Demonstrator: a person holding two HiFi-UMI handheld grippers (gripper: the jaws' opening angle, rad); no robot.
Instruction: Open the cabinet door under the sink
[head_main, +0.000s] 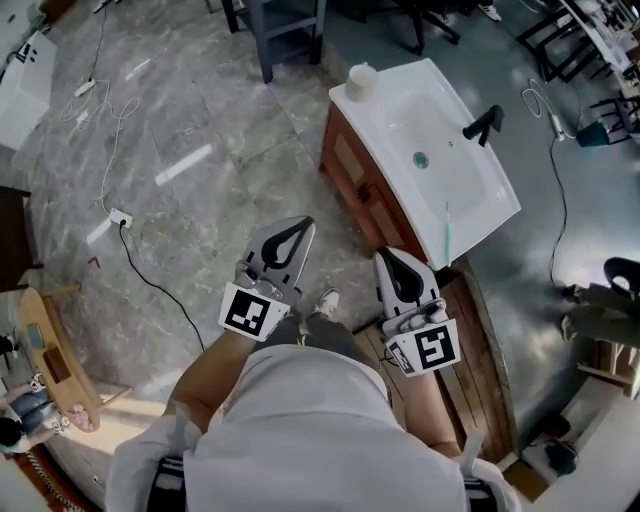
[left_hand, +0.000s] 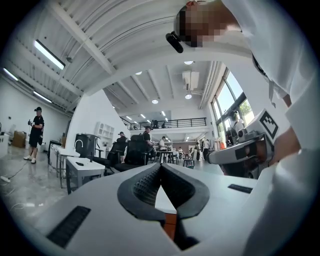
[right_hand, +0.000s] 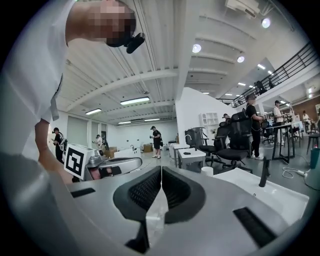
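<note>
Head view looks steeply down on the person's white shirt and both grippers held out ahead, well apart from everything else. The left gripper (head_main: 302, 223) sits at eleven o'clock from the person's body and the right gripper (head_main: 386, 257) at one o'clock, both pointing toward twelve. The wooden cabinet (head_main: 335, 128) under the white sink (head_main: 395, 100) stands at one o'clock from the grippers, just beyond the right one. Its door (head_main: 352, 165) faces seven o'clock and lies flush with the front, closed. A black faucet (head_main: 483, 124) rises at the sink's three o'clock side, and a white cup (head_main: 361, 80) stands on its eleven o'clock corner. A black cable (head_main: 150, 280) runs across the grey floor (head_main: 200, 100) at nine o'clock.

Left gripper view has the left gripper (left_hand: 161, 165) with its dark pads pressed tip to tip, nothing between them. Right gripper view shows the right gripper (right_hand: 161, 168) closed and empty too, with the sink (right_hand: 272, 195) at three o'clock of its tips.
</note>
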